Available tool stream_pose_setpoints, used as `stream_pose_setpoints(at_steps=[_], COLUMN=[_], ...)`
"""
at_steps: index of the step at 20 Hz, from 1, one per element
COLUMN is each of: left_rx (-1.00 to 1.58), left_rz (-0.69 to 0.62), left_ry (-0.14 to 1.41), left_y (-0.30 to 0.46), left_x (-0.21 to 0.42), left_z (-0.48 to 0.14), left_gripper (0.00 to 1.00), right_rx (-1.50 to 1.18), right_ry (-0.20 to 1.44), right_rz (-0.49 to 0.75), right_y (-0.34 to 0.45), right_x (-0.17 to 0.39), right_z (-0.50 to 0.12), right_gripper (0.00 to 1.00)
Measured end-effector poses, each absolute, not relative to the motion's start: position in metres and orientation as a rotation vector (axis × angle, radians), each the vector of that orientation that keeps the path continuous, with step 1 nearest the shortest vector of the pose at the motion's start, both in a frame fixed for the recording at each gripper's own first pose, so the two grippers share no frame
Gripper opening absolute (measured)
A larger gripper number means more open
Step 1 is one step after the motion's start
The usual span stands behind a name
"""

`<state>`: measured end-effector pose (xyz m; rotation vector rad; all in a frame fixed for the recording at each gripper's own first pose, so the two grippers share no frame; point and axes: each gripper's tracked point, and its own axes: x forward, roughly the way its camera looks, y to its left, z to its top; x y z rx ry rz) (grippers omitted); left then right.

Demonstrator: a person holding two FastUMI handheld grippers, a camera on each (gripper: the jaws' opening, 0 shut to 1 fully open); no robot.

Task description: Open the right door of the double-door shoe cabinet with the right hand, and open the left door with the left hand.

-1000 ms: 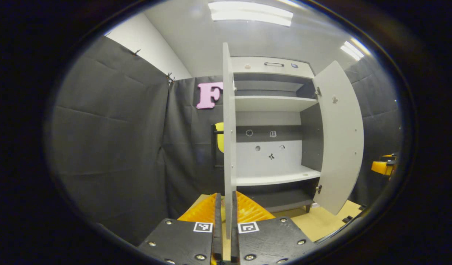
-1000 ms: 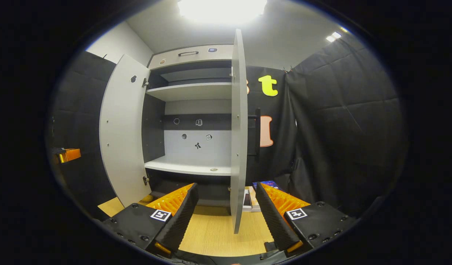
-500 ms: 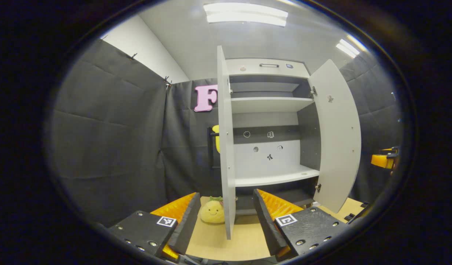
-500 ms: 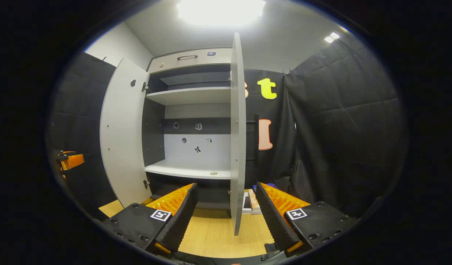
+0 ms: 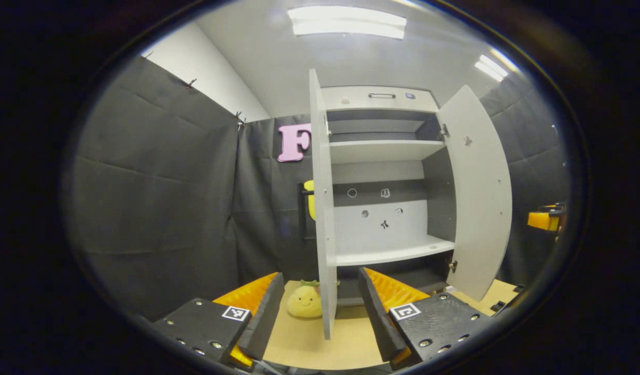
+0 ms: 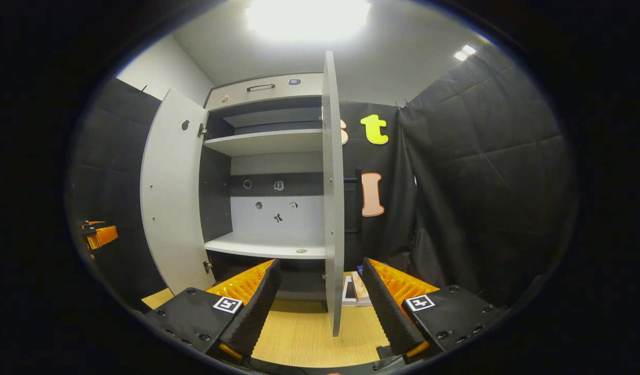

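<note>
In the left gripper view, the left gripper (image 5: pixel 316 312) stood released, its two fingers spread wide and touching nothing. The left door (image 5: pixel 322 208) of the cabinet (image 5: pixel 382 156) hung swung out, edge-on to the camera, its lower edge between the fingers but apart from both. The right door (image 5: pixel 478 198) was also swung wide, out to the cabinet's right side. Inside, two pale shelves (image 5: pixel 387 254) lay bare, with small stickers on the back panel. A yellow plush toy (image 5: pixel 304 302) sat on the wooden floor (image 5: pixel 309 344) just left of the left door's foot, by the cabinet's front left corner. The other gripper (image 5: pixel 543 220) showed far off at the right edge; its fingers could not be made out there.

In the right gripper view, the right gripper (image 6: pixel 320 307) was likewise released, fingers spread and free. The right door (image 6: pixel 333 198) stood edge-on between them, touching neither. The left door (image 6: pixel 171 198) stood wide at the cabinet's (image 6: pixel 267 140) left side. Some flat books (image 6: pixel 353 290) lay on the floor (image 6: pixel 299 338) just right of the right door's foot. The other gripper (image 6: pixel 101 235) showed at the left edge.
</note>
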<state>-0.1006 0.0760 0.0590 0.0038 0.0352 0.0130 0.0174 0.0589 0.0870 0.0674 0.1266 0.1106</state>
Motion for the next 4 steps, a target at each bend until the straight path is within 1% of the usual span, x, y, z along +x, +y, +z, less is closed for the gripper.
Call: stream_pose_setpoints(at_steps=[3, 4], left_rx=[0.018, 0.019], left_rz=[0.019, 0.023], left_ry=[0.028, 0.024], left_y=[0.0788, 0.0795], left_x=[-0.1041, -0.1041], left_z=[0.0581, 0.0593], left_gripper=[0.82, 0.82], right_rx=[0.073, 0.075], right_ry=[0.112, 0.109], right_rz=[0.113, 0.113], right_y=[0.0611, 0.0615], right_x=[0.0154, 0.0152], right_z=[0.0914, 0.0925], right_gripper=[0.98, 0.92])
